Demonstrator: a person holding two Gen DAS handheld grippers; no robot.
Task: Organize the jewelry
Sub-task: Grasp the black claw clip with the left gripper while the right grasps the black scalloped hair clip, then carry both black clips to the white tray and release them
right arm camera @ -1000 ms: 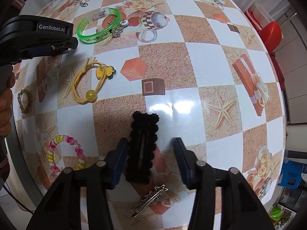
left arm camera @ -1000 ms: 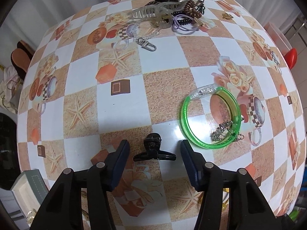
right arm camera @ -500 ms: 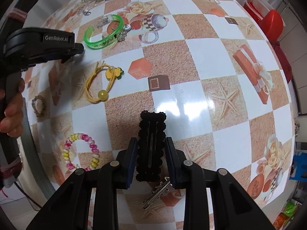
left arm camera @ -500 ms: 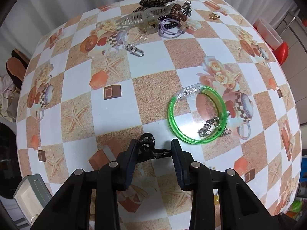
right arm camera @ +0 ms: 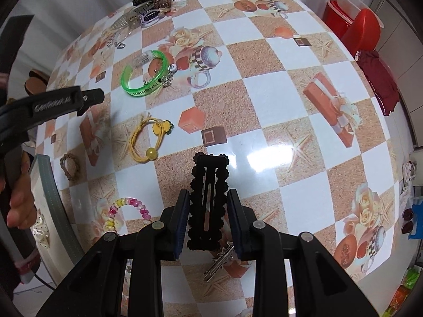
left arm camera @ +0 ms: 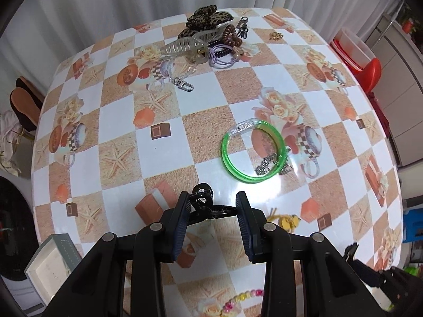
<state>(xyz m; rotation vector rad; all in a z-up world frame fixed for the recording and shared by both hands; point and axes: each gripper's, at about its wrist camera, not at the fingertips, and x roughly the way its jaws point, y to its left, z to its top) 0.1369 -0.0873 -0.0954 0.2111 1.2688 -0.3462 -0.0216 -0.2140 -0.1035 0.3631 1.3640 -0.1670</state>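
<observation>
A small black claw clip [left arm camera: 203, 204] is pinched between the pads of my left gripper [left arm camera: 212, 204], which is shut on it and holds it clear of the patterned table [left arm camera: 119, 121]. In the right wrist view, a long black snap hair clip [right arm camera: 208, 185] with scalloped edges stands between the pads of my right gripper [right arm camera: 208, 200], shut on it above the table. The left gripper's body [right arm camera: 53, 105] and the hand [right arm camera: 18, 206] holding it show at the left edge of that view.
A green bangle [left arm camera: 251, 153] with a chain lies right of centre. A pile of hair claws and coil ties [left arm camera: 206, 34] sits at the far edge. A yellow hair tie [right arm camera: 148, 137], beaded bracelet [right arm camera: 127, 211], silver clip [right arm camera: 219, 261] and grey box [left arm camera: 50, 261] lie nearer.
Both grippers closed, the left on the black claw clip and the right on the black snap clip. Both then rose from the table with the clips.
</observation>
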